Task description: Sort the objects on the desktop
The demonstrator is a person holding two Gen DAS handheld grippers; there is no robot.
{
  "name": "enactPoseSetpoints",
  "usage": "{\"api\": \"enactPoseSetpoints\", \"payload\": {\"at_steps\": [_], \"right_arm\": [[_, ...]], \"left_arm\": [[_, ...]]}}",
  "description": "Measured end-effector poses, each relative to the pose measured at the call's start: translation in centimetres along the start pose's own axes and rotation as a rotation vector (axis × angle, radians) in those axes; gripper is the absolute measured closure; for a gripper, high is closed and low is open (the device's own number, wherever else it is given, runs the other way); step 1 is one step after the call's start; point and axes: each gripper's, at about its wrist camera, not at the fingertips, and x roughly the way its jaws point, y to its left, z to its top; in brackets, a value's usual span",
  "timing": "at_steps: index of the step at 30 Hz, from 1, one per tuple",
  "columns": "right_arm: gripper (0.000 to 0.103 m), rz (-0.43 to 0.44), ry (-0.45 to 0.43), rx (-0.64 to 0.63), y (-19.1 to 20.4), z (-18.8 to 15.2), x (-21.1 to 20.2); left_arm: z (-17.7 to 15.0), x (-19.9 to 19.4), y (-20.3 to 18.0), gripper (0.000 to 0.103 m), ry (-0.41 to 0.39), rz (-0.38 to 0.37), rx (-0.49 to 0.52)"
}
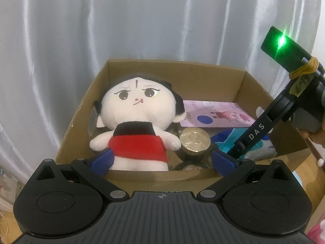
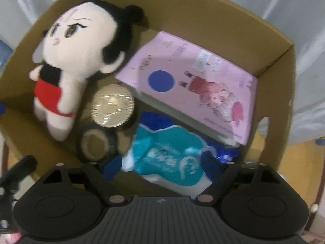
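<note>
Box [image 2: 223, 20] already holds doll [image 1: 138, 122], book [image 2: 195, 85], tape [image 2: 96, 142], pouch [image 2: 166, 152]. Both grippers' jaws wide apart, empty. Sorting looks nearly done.

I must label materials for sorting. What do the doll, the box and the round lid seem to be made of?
Doll: soft plush fabric, judging by its fuzzy matte surface. Box: brown corrugated cardboard, matte, with folded corners. Round lid: it looks like shiny gold metal or metallised plastic, with fine radial ridges that reflect light; which one is unclear.
</note>
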Motion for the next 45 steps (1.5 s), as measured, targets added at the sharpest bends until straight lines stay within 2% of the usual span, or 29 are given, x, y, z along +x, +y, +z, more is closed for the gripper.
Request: {"api": "enactPoseSetpoints", "payload": {"at_steps": [3, 6, 7, 8, 10, 12, 15, 20, 26, 29, 34, 36, 45], "right_arm": [[0.030, -0.005, -0.011, -0.013, 0.5, 0.5, -0.5], [0.029, -0.042, -0.075, 0.002, 0.1, 1.9, -0.8], [0.029, -0.066, -0.084, -0.058, 0.0, 2.4, -0.5], [0.029, -0.096, -0.083, -0.050, -0.3, 2.8, 0.1], [0.029, -0.114, -0.027, -0.015, -1.2, 3.3, 1.8], [0.028, -0.073, 0.005, 0.044, -2.0, 2.9, 2.7], [0.028, -0.036, 0.025, 0.035, -2.2, 2.4, 2.6], [0.028, -0.009, 0.048, 0.098, -3.1, 1.9, 2.8], [0.029, -0.009, 0.012, 0.065, -2.5, 2.0, 1.9], [0.029, 0.028, -0.032, 0.071, -2.9, 2.1, 0.1], [0.028, 0.006, 0.032, 0.034, -2.8, 1.5, 0.8], [0.025, -0.009, 0.034, 0.007, -2.2, 0.7, 1.3], [0.024, 0.007, 0.031, 0.017, -1.2, 0.6, 2.0]], "left_arm": [[-0.1, -0.1, 0.1, 0.000, -0.005, -0.004, 0.000], [-0.2, -0.2, 0.2, 0.000, -0.008, -0.005, 0.001], [-0.2, -0.2, 0.1, 0.000, -0.007, -0.006, 0.001], [-0.2, -0.2, 0.1, 0.000, -0.007, -0.009, 0.001], [-0.2, -0.2, 0.0, 0.000, -0.010, -0.015, -0.002], [-0.2, -0.1, 0.0, 0.000, -0.012, -0.026, -0.005], [-0.2, -0.1, -0.2, 0.000, -0.013, -0.034, 0.003], [-0.2, 0.0, -0.4, 0.000, -0.014, -0.036, 0.007], [-0.1, -0.1, -0.3, 0.000, -0.015, -0.038, 0.002], [-0.2, -0.2, -0.5, 0.000, -0.017, -0.044, 0.000], [-0.2, -0.2, -0.7, 0.000, -0.018, -0.042, 0.012], [-0.2, -0.2, -0.7, 0.000, -0.018, -0.043, 0.008], [-0.2, -0.4, -0.7, 0.000, -0.020, -0.044, 0.014]]}}
